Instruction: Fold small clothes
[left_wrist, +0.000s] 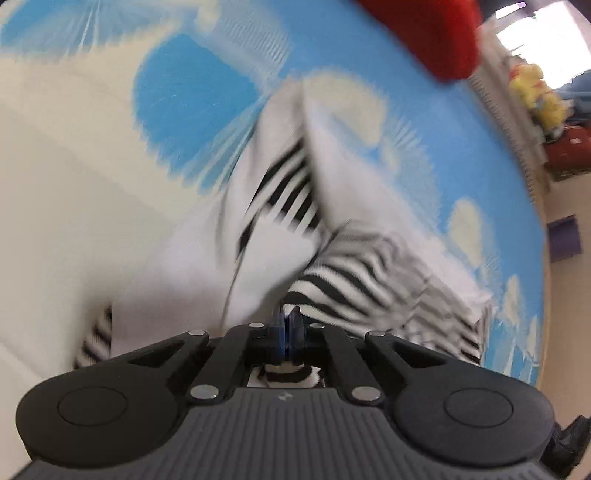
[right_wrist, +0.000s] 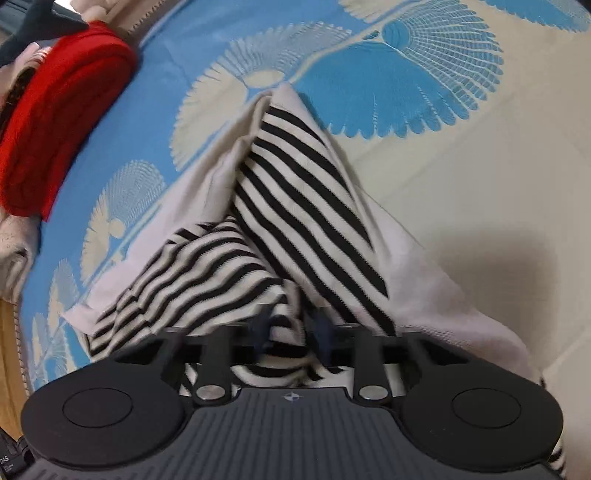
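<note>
Two handheld grippers pinch one black-and-white striped garment (right_wrist: 295, 206) over a blue-patterned bedspread (right_wrist: 388, 74): left gripper (left_wrist: 290, 325) and right gripper (right_wrist: 291, 328), jaws clamped on cloth.

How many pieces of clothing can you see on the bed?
2: a striped garment in the middle, pinched by both grippers, and a red garment near the bed's far edge. Others may lie out of view.

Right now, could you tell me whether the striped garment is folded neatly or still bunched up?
Bunched, not folded: the striped garment rises in a peaked, creased heap on the blue patterned cloth, its stripes running in different directions.
</note>
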